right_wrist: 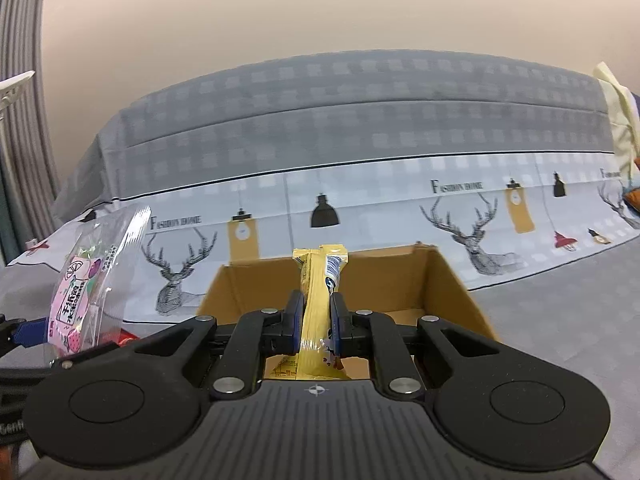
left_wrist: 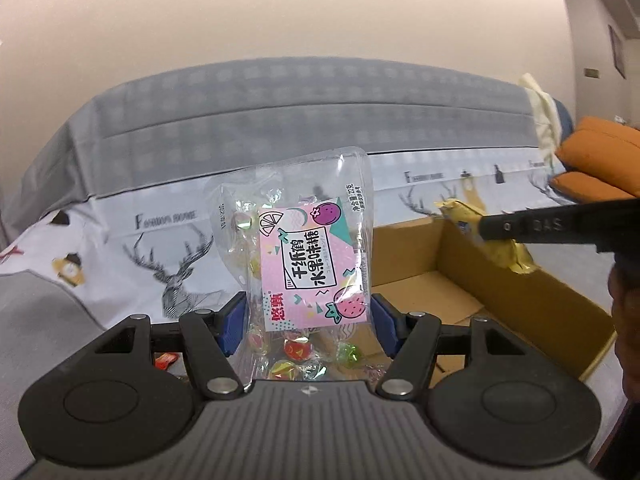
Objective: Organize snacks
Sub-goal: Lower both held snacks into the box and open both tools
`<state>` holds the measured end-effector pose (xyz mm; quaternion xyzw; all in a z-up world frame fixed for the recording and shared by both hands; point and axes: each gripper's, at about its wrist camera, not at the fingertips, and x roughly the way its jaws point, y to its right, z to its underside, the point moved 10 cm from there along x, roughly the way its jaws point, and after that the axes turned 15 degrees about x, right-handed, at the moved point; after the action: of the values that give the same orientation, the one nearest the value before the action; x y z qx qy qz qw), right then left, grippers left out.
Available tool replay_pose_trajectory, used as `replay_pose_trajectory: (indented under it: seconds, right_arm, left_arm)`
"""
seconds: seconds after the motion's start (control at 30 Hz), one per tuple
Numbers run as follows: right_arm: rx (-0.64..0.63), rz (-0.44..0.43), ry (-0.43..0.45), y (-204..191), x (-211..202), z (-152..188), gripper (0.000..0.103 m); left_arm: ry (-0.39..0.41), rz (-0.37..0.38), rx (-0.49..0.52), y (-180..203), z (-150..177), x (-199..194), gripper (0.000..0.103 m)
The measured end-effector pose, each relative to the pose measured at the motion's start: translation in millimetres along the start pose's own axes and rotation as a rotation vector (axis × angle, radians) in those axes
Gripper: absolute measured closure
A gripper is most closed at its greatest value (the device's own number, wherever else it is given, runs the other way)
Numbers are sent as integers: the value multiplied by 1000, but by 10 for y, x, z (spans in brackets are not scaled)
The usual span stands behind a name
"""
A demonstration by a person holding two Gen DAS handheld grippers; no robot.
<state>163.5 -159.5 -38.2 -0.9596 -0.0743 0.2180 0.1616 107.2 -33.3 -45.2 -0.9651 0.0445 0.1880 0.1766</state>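
My left gripper point(left_wrist: 308, 320) is shut on a clear bag of fruit candies with a pink label point(left_wrist: 308, 256) and holds it upright, just left of an open cardboard box point(left_wrist: 520, 292). The candy bag also shows at the left of the right wrist view point(right_wrist: 86, 304). My right gripper point(right_wrist: 318, 320) is shut on a yellow snack packet point(right_wrist: 316, 304) and holds it edge-on above the same box point(right_wrist: 452, 280). In the left wrist view that packet point(left_wrist: 476, 220) and the right gripper's black finger point(left_wrist: 560, 226) hang over the box.
The box stands on a bed with grey checked and white deer-print bedding point(right_wrist: 360, 208). Orange cushions point(left_wrist: 600, 160) and a cream cloth point(left_wrist: 540, 112) lie at the right. A small red wrapper point(left_wrist: 166, 360) lies on the bed under the left gripper. A curtain point(right_wrist: 20, 120) hangs at the far left.
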Motion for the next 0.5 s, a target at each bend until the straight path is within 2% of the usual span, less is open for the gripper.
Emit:
replay_pose_trajectory:
  seconds: [0.5]
  right_arm:
    - [16,74,27,287,-40,-78,88]
  left_arm:
    - [76,83,39,516,-121,32,33]
